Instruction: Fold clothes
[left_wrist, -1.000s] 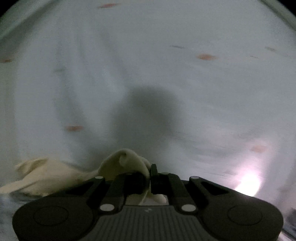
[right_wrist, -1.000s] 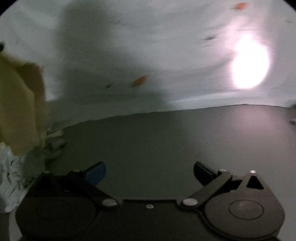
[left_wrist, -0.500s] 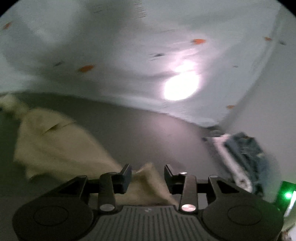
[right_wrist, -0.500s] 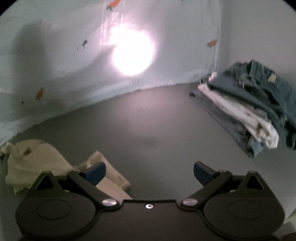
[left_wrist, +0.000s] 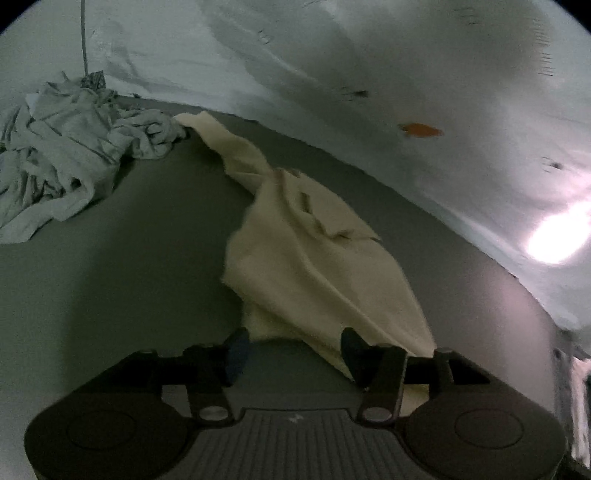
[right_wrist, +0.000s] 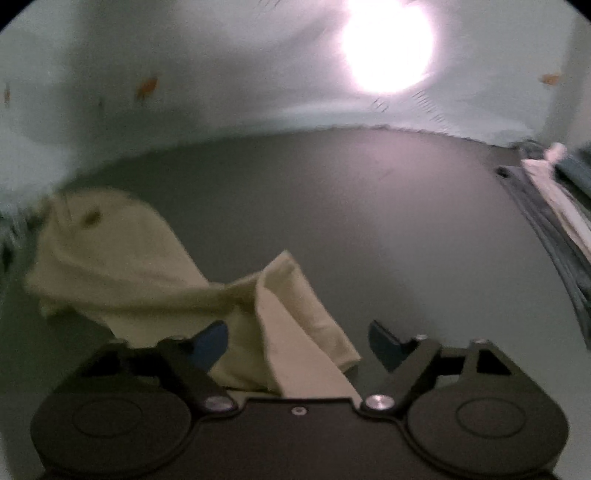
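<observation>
A cream garment (left_wrist: 314, 251) lies crumpled on the grey table (left_wrist: 129, 295), stretched from the back left toward the near right. My left gripper (left_wrist: 295, 350) hovers low over its near edge. Its jaws are opening, and the cloth's hem lies just ahead of them, touched by neither pad. In the right wrist view the same garment (right_wrist: 122, 251) has a folded-over corner reaching in between the fingers of my right gripper (right_wrist: 297, 343). Those jaws are closing around the corner, with a gap still showing on each side.
A heap of pale crumpled clothes (left_wrist: 62, 155) sits at the back left of the table. A stack of folded jeans and light garments (right_wrist: 554, 206) lies at the right edge. A pale sheet with orange marks (left_wrist: 421, 130) hangs behind, with a bright glare spot (right_wrist: 388, 48).
My left gripper let go of the cream cloth, opened and dropped toward the table. The cloth now lies spread out. My right gripper came down over the cloth's corner and its jaws narrowed.
</observation>
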